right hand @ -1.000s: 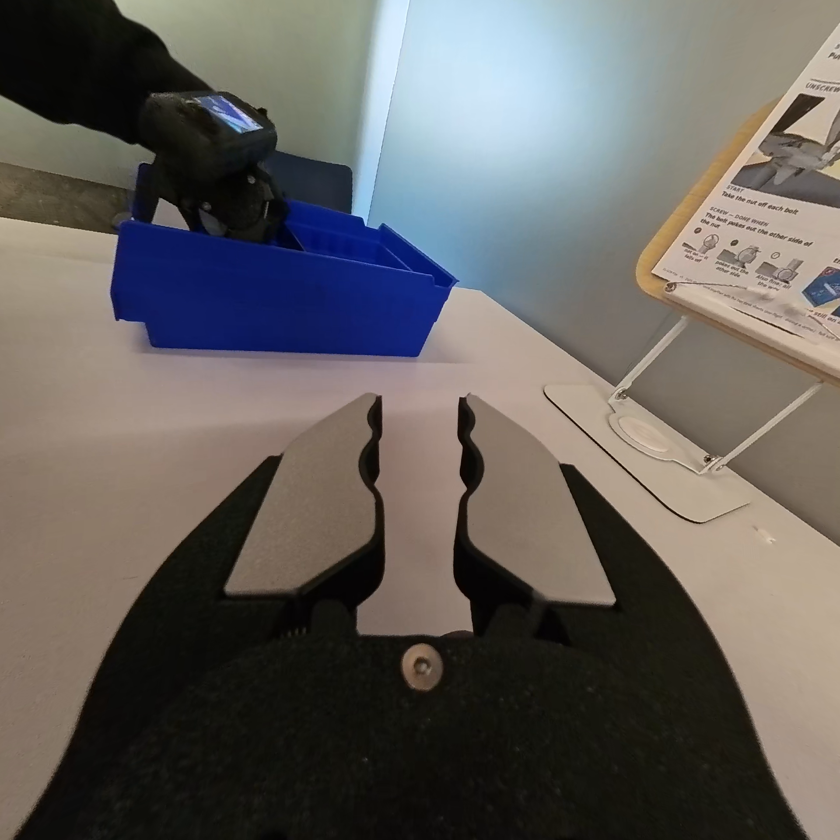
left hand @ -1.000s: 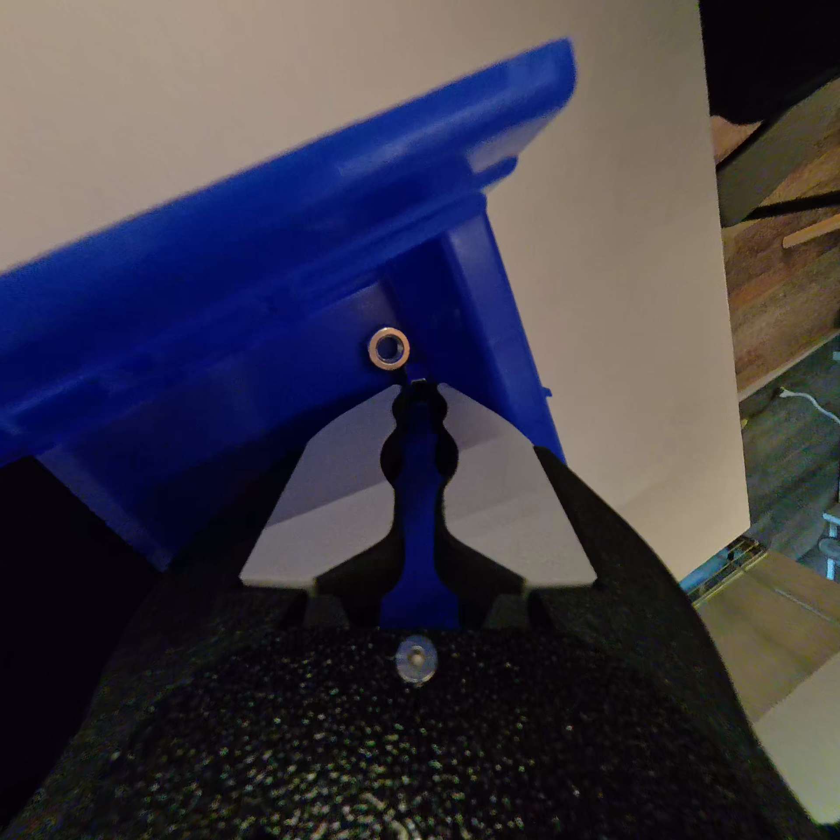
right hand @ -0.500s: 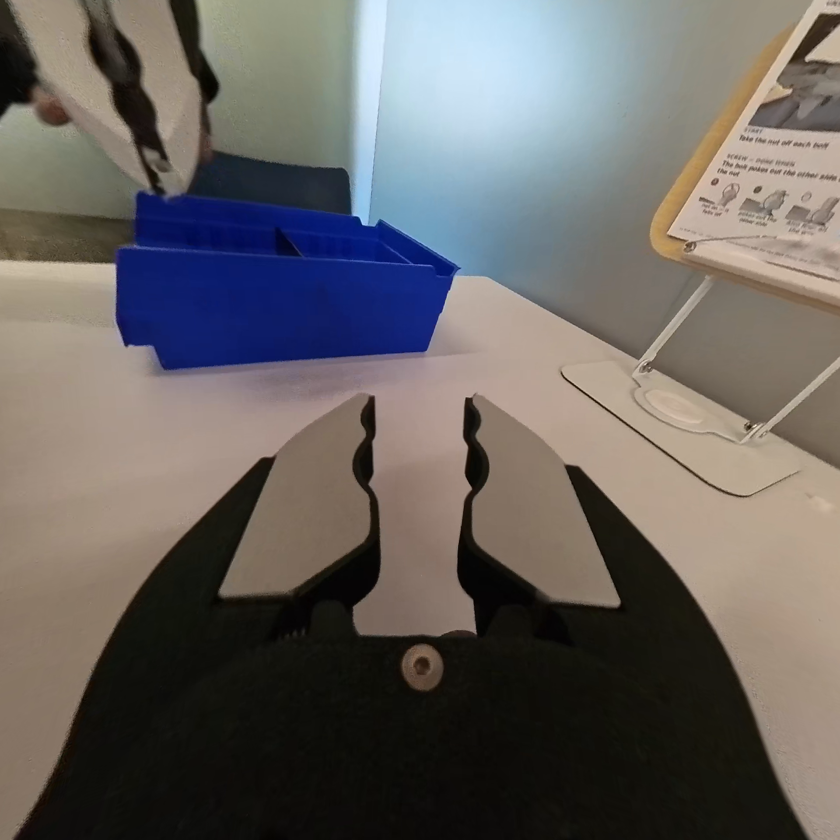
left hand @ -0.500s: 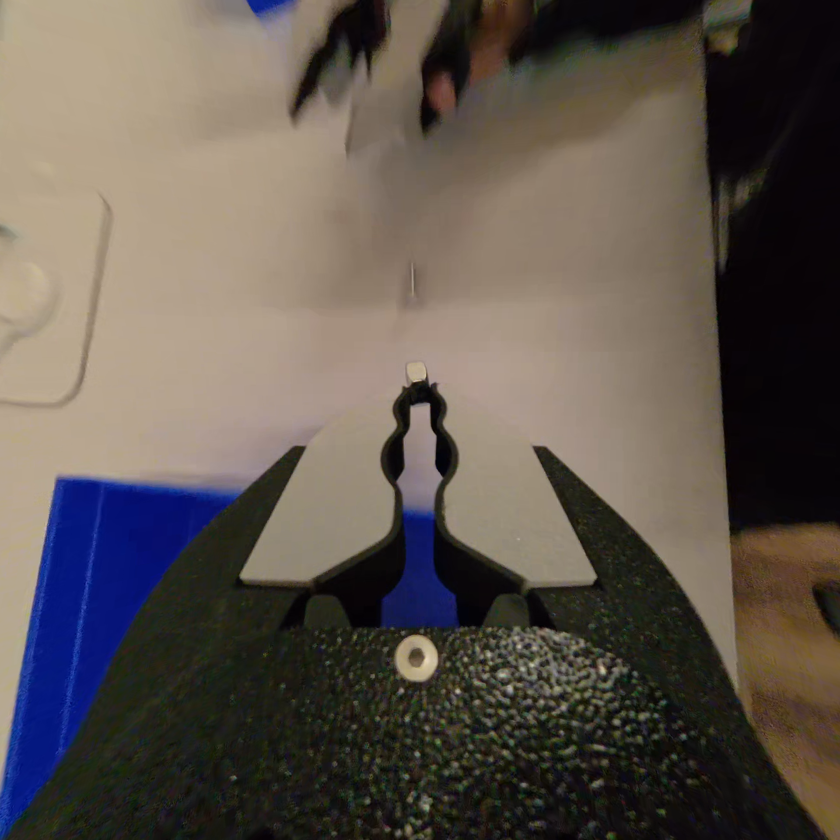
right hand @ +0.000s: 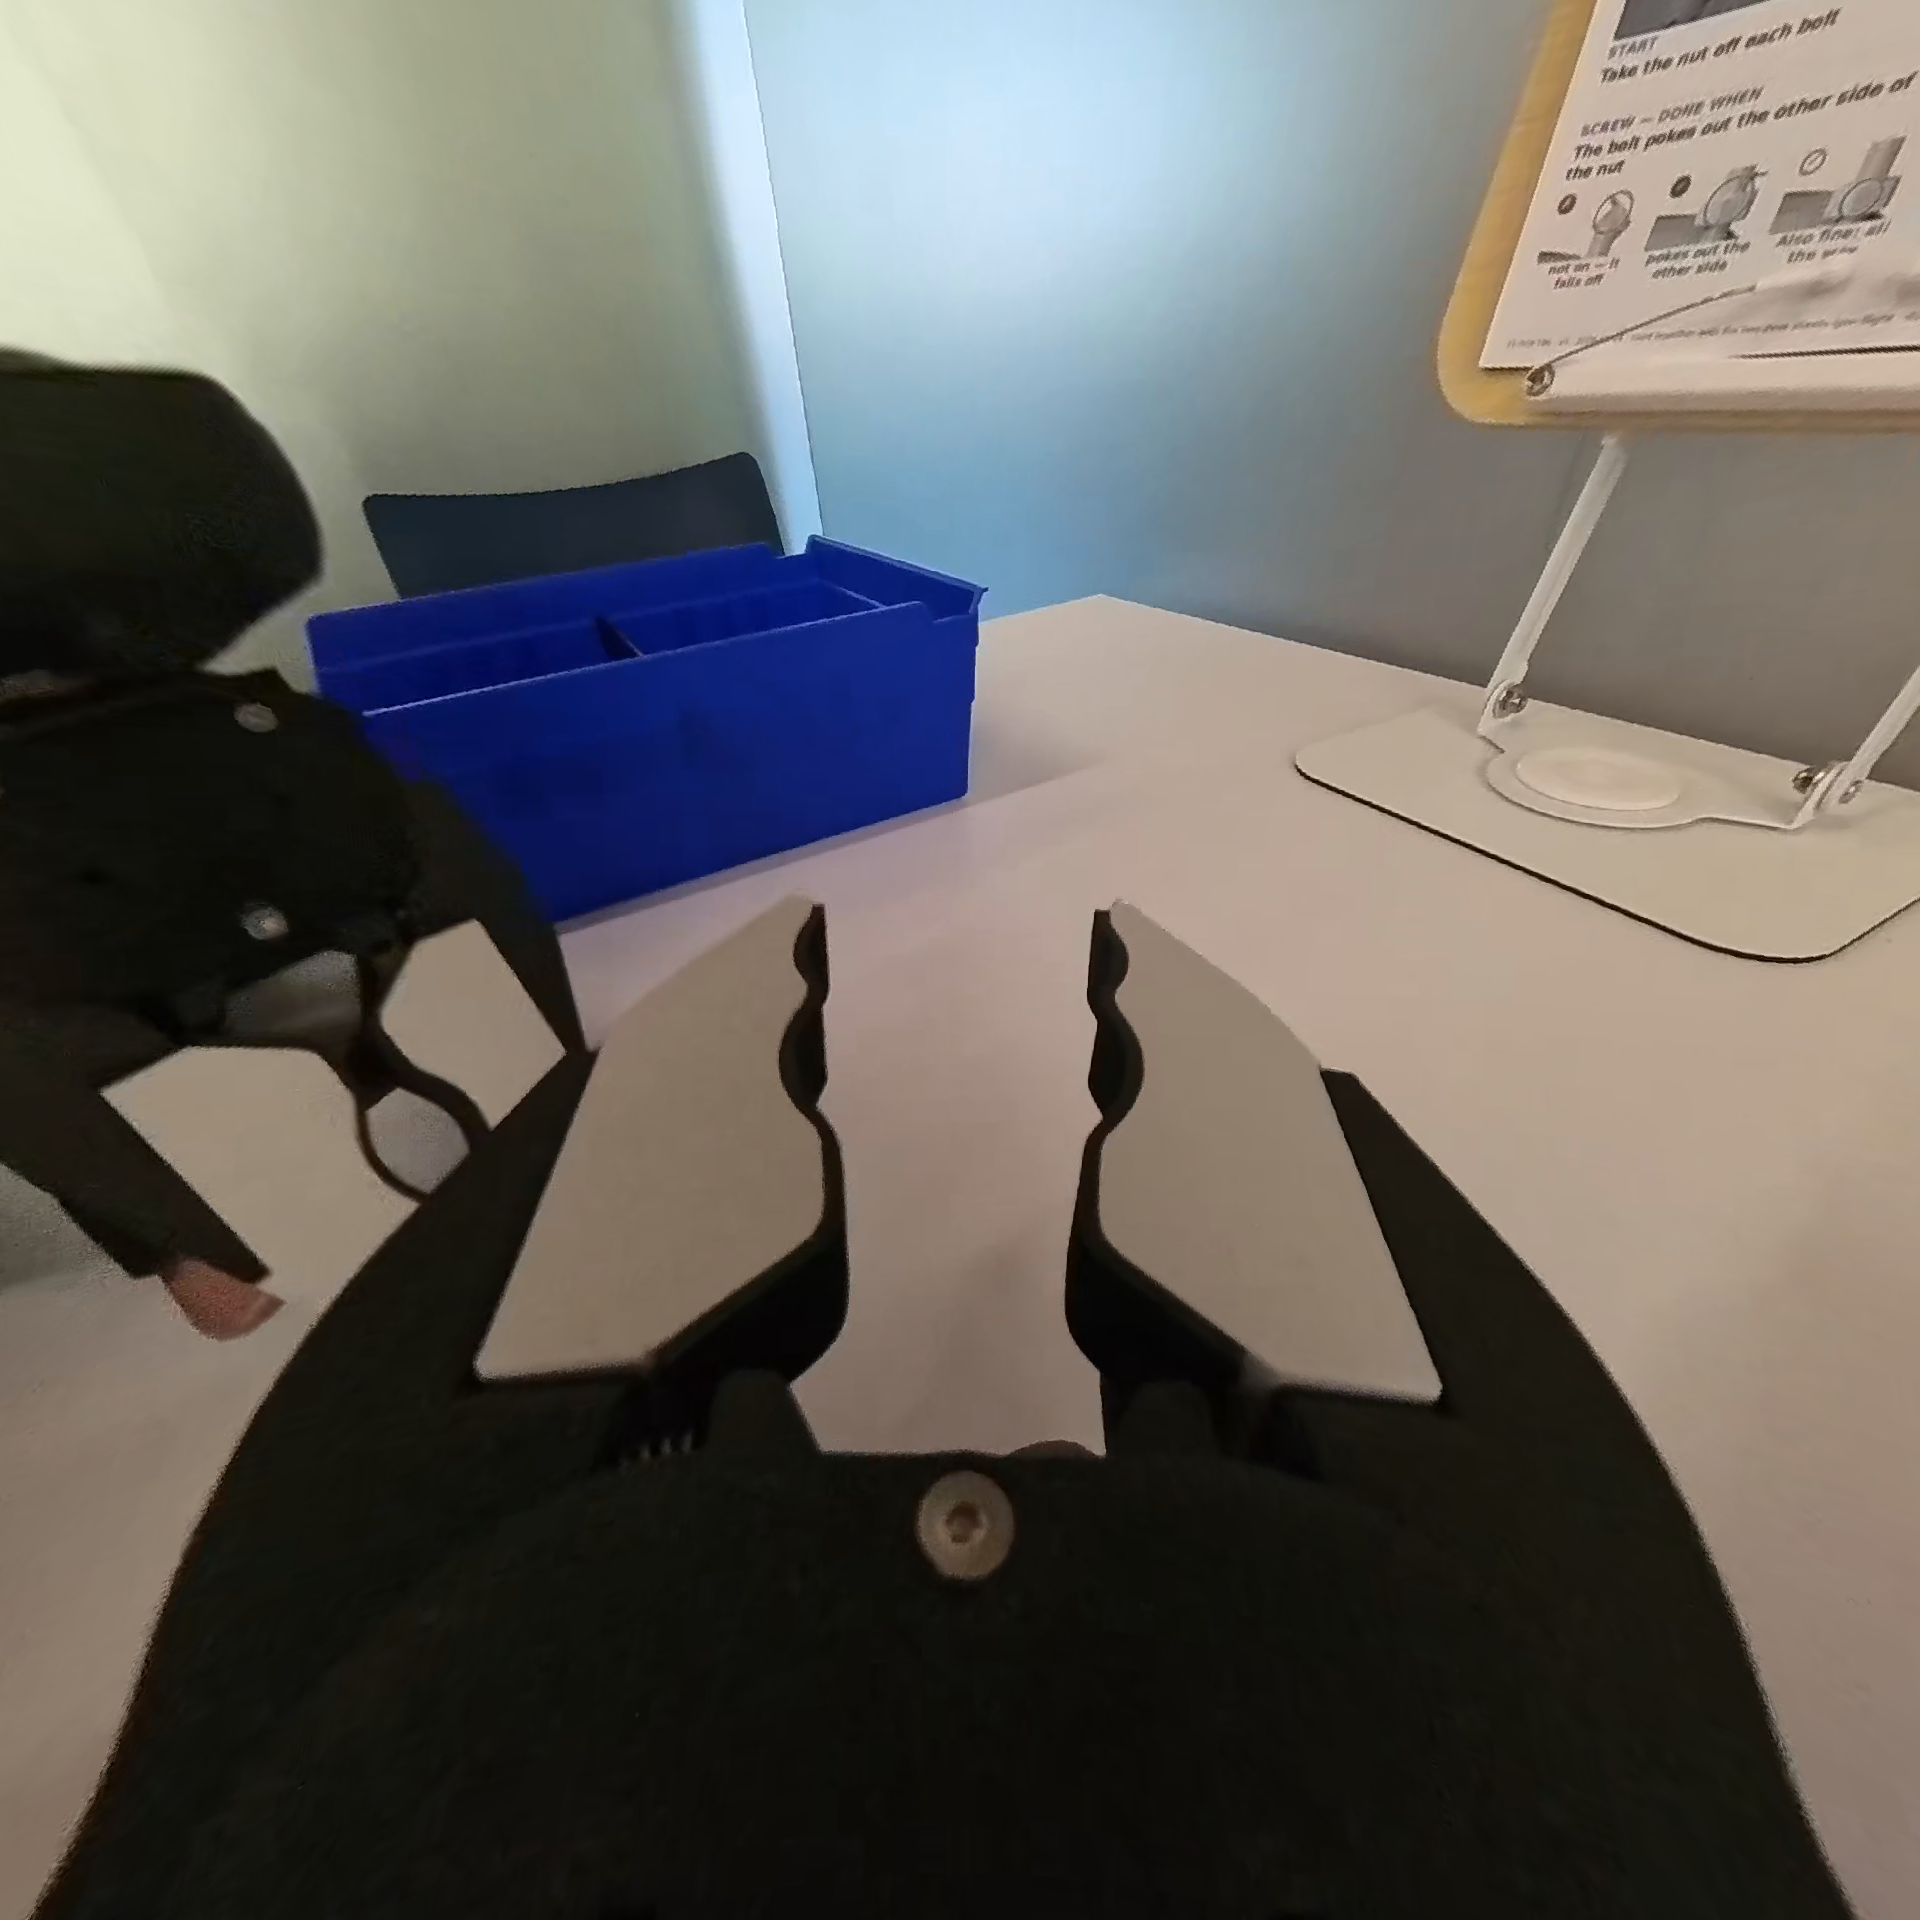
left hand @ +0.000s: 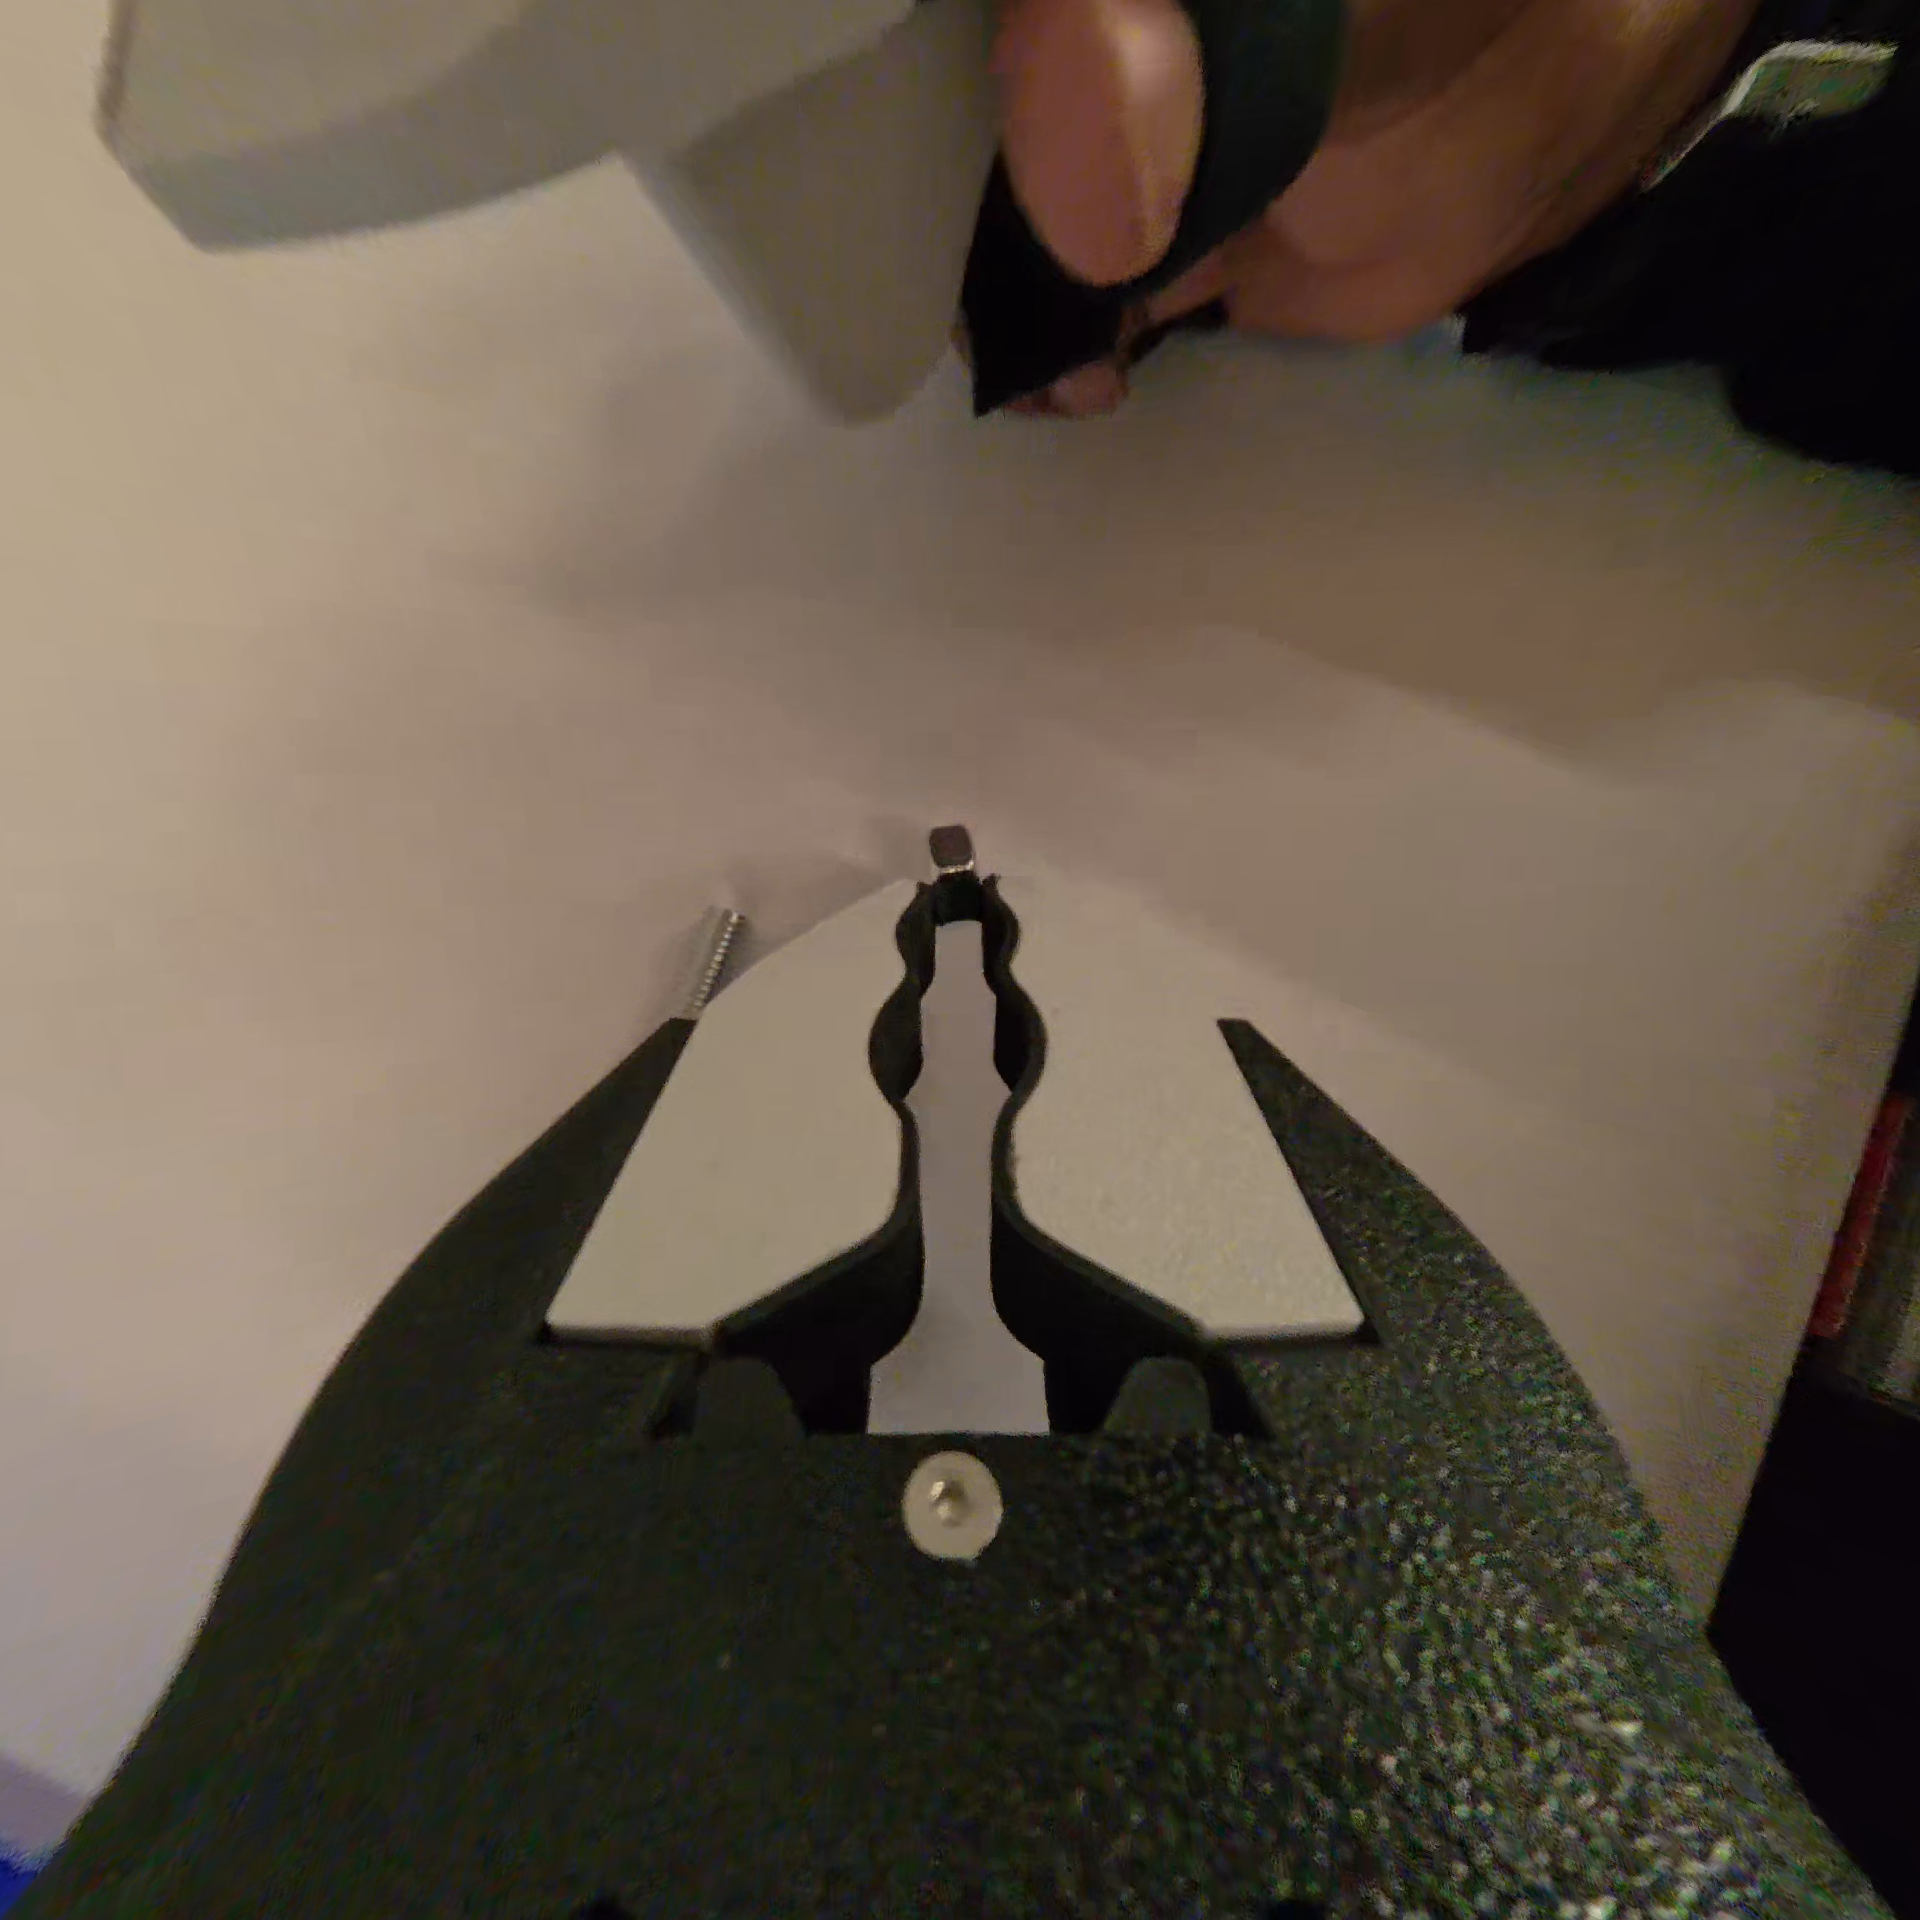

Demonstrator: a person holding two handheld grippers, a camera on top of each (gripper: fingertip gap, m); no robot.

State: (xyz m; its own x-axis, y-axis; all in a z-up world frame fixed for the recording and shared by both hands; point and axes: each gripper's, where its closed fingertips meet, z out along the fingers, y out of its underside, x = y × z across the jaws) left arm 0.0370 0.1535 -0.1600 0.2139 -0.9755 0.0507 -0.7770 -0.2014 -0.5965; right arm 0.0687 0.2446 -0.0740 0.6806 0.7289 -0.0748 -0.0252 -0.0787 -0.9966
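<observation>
The left claw point(left hand: 954, 883) pinches a small metal nut point(left hand: 953, 847) at its very tips, low over the counter point(left hand: 416, 644). A threaded bolt point(left hand: 715, 961) lies just left of the tips, its long axis running away from them. Beyond, the right claw point(right hand: 958, 920) stands spread and empty, facing the blue bin point(right hand: 665, 727) toward the counter's far edge.

A small nut point(left hand: 953, 846) sits pinched at the left gripper point(left hand: 956, 891) tips over the table point(left hand: 416, 675), a bolt point(left hand: 715, 958) lying just left. The bin point(right hand: 665, 727) stands beyond the right gripper point(right hand: 956, 925), the stand point(right hand: 1621, 831) to its right.
</observation>
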